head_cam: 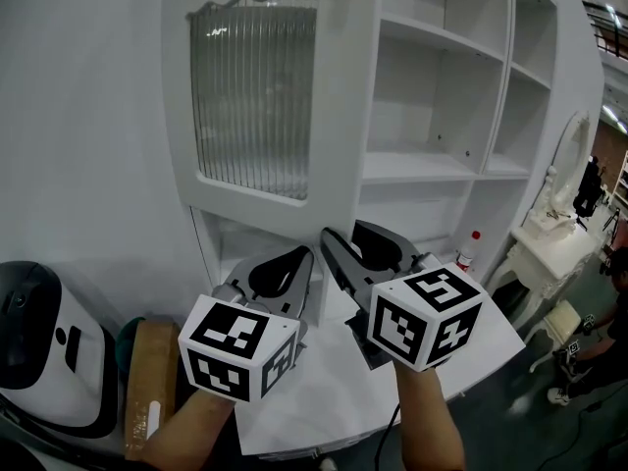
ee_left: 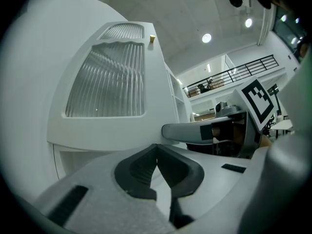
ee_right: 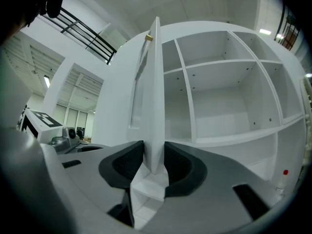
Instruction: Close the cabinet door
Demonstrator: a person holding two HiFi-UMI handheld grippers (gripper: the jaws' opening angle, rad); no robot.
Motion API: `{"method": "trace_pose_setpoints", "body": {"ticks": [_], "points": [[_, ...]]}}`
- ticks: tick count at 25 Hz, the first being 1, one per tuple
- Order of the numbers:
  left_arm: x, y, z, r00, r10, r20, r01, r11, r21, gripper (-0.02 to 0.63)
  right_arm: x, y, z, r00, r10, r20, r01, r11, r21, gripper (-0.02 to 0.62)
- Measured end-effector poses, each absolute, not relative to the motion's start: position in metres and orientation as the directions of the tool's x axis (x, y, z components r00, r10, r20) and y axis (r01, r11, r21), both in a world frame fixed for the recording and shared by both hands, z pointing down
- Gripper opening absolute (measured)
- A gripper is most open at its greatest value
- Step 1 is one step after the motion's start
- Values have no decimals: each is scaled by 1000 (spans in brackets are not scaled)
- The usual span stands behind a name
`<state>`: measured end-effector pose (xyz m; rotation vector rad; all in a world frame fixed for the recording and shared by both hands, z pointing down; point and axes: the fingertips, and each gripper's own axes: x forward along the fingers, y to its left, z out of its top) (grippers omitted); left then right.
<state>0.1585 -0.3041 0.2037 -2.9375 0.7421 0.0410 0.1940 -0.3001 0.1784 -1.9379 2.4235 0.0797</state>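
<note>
Our right gripper stands wide astride the door edge at twelve o'clock; our left gripper, at nine, is closed and empty.

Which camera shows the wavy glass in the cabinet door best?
The head view: the ribbed glass faces it squarely. The left gripper view shows it slanted from below; the right gripper view sees the cabinet door edge-on, glass barely visible.

No legible text, brand, number or sign in any view, left cube and right cube below the cabinet door bear black-and-white square marker patterns only, pale label on box lower left of the door, print too small to read.
</note>
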Motion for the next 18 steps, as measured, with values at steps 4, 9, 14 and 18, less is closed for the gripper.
{"method": "trace_pose_setpoints", "body": {"ticks": [4,9,14,18], "points": [[168,-309,203,880,-471,-56,-474,-874,-101,12,203,-306,178,-218,-974,-62,-976,217,17,137],[180,-317,205,878,-475,-53,-478,-873,-99,12,213,-314,179,-229,-971,-65,-973,229,14,141],[186,-325,205,872,-486,-56,-489,-866,-101,12,219,-323,179,-241,-968,-69,-971,240,12,147],[190,-333,205,864,-500,-58,-503,-858,-104,12,228,-330,180,-230,-971,-71,-973,229,24,150]]}}
